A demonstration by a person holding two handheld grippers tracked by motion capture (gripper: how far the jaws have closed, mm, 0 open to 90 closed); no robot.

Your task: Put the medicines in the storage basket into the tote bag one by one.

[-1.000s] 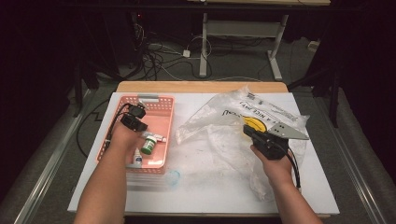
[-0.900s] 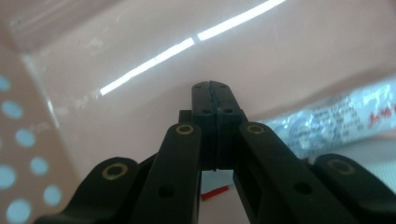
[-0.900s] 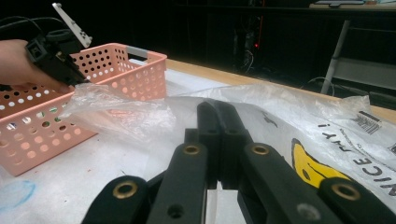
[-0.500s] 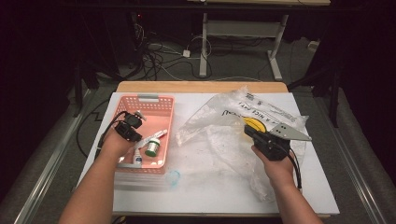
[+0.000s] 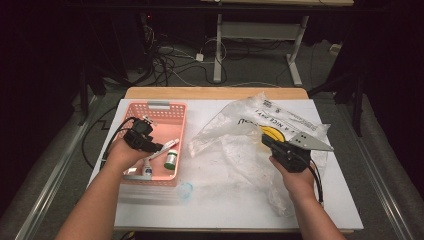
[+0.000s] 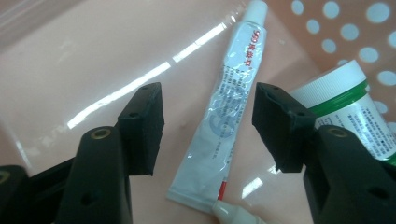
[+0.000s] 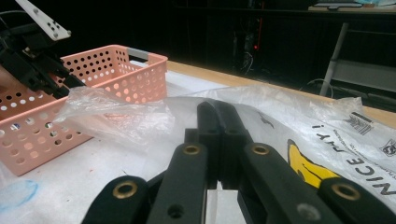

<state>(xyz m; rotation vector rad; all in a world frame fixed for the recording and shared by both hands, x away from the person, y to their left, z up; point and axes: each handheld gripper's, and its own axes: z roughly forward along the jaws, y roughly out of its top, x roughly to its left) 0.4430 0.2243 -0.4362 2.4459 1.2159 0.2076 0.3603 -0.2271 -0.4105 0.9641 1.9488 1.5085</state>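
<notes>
The left gripper [image 6: 208,126], whose jaws have just been opening, is hovering half-open and empty over the tube [image 6: 224,121] lying beside the green-capped bottle [image 6: 355,112] in the pink basket [image 5: 160,112], while the right gripper [image 5: 270,142] is staying shut on the plastic bag [image 5: 240,130], probably to pin it to the tabletop [image 5: 210,200].

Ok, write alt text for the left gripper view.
The left gripper, its two black jaws just opened, hangs over a white squeeze tube lying flat on the floor of a pink basket, the tube between the jaws but untouched. A white-capped bottle with a green label lies behind the right-hand jaw, and a white tip pokes in at the bottom edge.
</notes>
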